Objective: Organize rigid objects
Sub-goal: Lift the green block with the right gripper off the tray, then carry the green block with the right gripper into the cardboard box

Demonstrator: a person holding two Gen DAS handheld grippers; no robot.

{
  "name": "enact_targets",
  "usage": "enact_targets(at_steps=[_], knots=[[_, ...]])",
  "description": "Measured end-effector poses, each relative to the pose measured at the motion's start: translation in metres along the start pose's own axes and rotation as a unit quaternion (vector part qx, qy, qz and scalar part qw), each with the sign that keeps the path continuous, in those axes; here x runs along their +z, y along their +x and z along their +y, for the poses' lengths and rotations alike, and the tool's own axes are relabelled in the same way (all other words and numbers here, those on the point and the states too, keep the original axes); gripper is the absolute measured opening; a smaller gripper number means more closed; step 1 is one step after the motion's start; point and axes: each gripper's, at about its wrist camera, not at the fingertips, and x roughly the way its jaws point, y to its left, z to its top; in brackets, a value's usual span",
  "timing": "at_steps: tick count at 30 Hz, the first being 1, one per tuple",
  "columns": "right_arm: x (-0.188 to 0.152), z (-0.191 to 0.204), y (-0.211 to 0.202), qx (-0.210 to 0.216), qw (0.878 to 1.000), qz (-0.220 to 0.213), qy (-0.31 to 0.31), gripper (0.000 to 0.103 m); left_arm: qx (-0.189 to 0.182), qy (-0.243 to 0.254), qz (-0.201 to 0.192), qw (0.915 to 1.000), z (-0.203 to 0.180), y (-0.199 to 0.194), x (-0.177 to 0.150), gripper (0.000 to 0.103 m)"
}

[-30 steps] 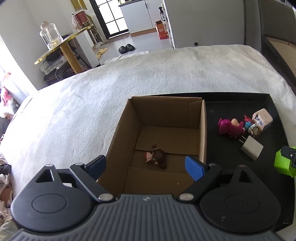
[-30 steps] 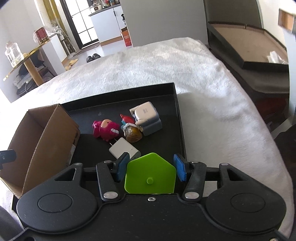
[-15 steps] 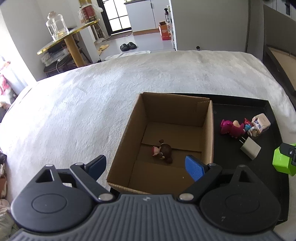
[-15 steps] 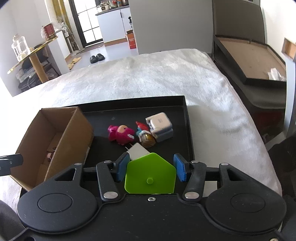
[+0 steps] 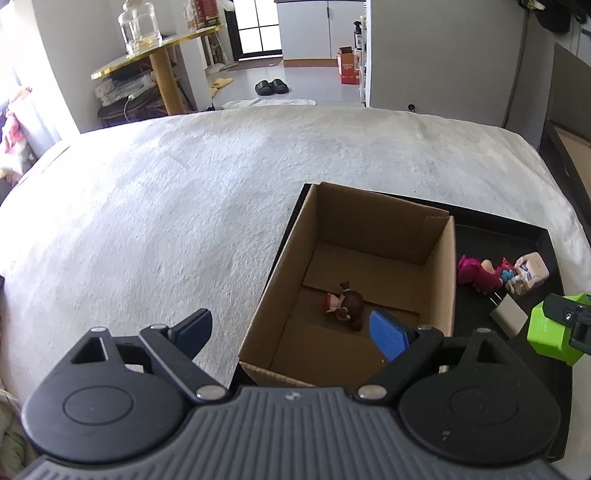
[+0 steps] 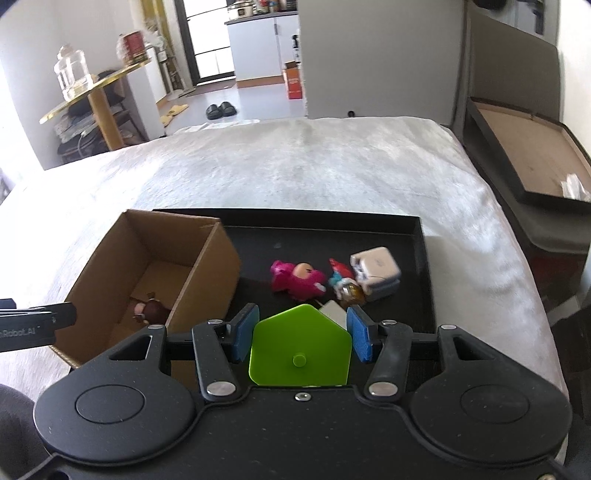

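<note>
Sorting in progress: my right gripper (image 6: 301, 339) pinches a lime-green pentagon block (image 6: 299, 350) between its blue pads (image 6: 245, 332), carrying it clear of the black tray (image 6: 421, 258) so that, by my reckoning, it can go into the cardboard box (image 6: 207, 273) at its 10 o'clock. My left gripper (image 5: 291, 328) hangs spread wide and empty over the box's near left corner, seemingly parked out of the way, leaving the open top free for the drop. A small brown-haired figurine (image 5: 345, 304) already lies on the box floor, which suggests the box is the collecting point.

On the tray to the right of the box wait the rest: a pink figure (image 6: 297, 282) on its side, a small red-and-blue figure (image 6: 340, 277) touching a white charger block (image 6: 375, 271), and a white plug adapter (image 5: 508, 317), half hidden behind the green block in the right wrist view. They sit bunched near the tray's middle, near enough to the box for short carries.

Tray and box rest on a bed (image 5: 184, 203) covered with a pale, fuzzy blanket, a soft base that may let the box shift if nudged. Beyond, at 11 o'clock, a gold-topped side table (image 5: 155, 48) bears a glass jar (image 5: 140, 22); black slippers (image 5: 271, 86) sit on the floor at 12 o'clock.
</note>
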Motion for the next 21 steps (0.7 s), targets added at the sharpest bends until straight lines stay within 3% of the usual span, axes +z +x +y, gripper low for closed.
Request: enact_targets(at_steps=[12,15,17,21], knots=[[0.020,0.055,0.009,0.008,0.998,0.001,-0.060,0.052,-0.029,-0.060,-0.009,0.9978,0.039,0.018,0.002,0.087],[0.022,0.065,0.013,0.010,0.997,0.005,-0.072,0.052,-0.041,-0.066,-0.010,0.9969,0.044,0.023,0.000,0.077],[0.024,0.072,0.015,0.012,0.997,0.007,-0.080,0.052,-0.051,-0.070,-0.003,0.9963,0.045,0.029,-0.001,0.064],[0.029,0.086,0.020,0.013,0.995,0.008,-0.094,0.052,-0.059,-0.081,0.008,0.9949,0.046,0.040,-0.002,0.051]])
